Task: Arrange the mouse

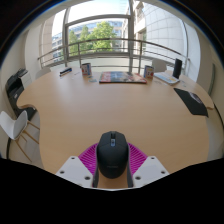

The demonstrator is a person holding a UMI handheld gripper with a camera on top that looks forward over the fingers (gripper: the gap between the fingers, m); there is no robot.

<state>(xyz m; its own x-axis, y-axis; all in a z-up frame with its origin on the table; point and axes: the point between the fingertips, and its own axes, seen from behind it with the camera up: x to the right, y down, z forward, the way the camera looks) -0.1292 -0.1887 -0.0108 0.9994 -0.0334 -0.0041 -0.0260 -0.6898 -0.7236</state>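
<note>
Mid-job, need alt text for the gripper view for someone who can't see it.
A black mouse sits between the gripper fingers, purple pads close at both sides, above a wide wooden table. Beyond it, a dark mat lies by tall windows.

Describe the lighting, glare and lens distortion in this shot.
Gripper view: daylight floods through the windows beyond the table, washing them out; strong fisheye bends the table's far edge and the railing; the black mouse between the tongs stays dark, with a faint sheen on top.
</note>
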